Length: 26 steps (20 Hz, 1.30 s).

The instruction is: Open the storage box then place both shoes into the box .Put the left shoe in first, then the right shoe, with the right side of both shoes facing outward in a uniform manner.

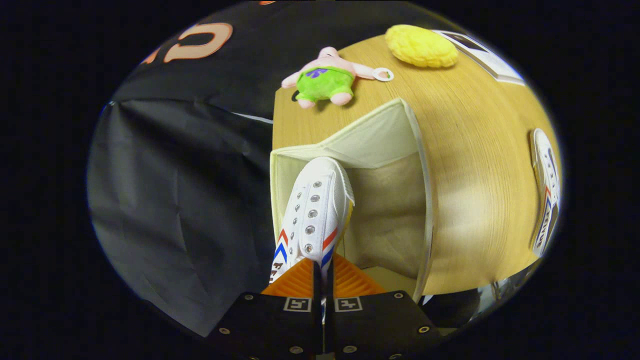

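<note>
A white canvas shoe with red and blue chevron stripes (315, 210) is held with its long axis running straight ahead of the fingers, toe pointed into the open cream fabric storage box (395, 150) on the pale wooden table (480, 165). The gripper (322, 280) is nearly closed, both ribbed fingers (295, 282) pressed on the shoe's heel end. A second matching shoe (546, 192) is seen well apart on the table. A pink plush toy in green shorts (325, 75) and a yellow textured cushion (421, 46) are seen beyond the box.
</note>
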Motion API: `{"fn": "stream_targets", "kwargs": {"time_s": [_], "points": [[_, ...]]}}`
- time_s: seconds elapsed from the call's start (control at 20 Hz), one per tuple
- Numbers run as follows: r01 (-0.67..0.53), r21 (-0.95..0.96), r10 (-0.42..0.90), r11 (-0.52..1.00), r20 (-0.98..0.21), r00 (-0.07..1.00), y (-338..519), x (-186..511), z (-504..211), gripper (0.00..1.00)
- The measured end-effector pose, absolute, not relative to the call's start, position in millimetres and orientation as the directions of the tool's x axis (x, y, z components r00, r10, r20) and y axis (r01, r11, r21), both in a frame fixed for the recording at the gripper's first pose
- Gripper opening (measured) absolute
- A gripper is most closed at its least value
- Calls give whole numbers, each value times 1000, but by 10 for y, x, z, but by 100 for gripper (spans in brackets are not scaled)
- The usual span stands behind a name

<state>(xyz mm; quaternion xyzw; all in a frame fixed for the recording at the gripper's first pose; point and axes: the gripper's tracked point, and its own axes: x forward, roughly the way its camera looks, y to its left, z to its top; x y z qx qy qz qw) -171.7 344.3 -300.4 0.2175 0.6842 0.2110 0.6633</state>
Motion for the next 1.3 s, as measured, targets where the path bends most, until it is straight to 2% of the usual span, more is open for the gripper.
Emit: {"fn": "stream_targets", "kwargs": {"time_s": [0.1, 0.3, 0.4, 0.5, 0.6, 0.7, 0.8, 0.95, 1.1, 1.3], "points": [[21, 561, 562, 827, -827, -7, 3447, -1677, -2987, 3], [101, 566, 569, 818, -822, 1, 3434, -1720, -2973, 3], [158, 593, 601, 789, -799, -2, 3451, -1698, -2887, 13], [222, 690, 704, 688, -710, 24, 3643, -1611, -2635, 28], [170, 714, 719, 679, -694, 41, 3651, -1543, -2546, 50], [73, 671, 668, 737, -741, 71, 3458, -1530, -2605, 54], [25, 658, 654, 753, -751, 90, 3319, -1560, -2604, 62], [-10, 666, 661, 746, -739, 133, 3101, -1560, -2494, 84], [-49, 654, 647, 755, -731, 218, 2730, -1467, -2337, 92], [-82, 535, 524, 841, -768, 369, 1891, -1208, -2414, 96]]}}
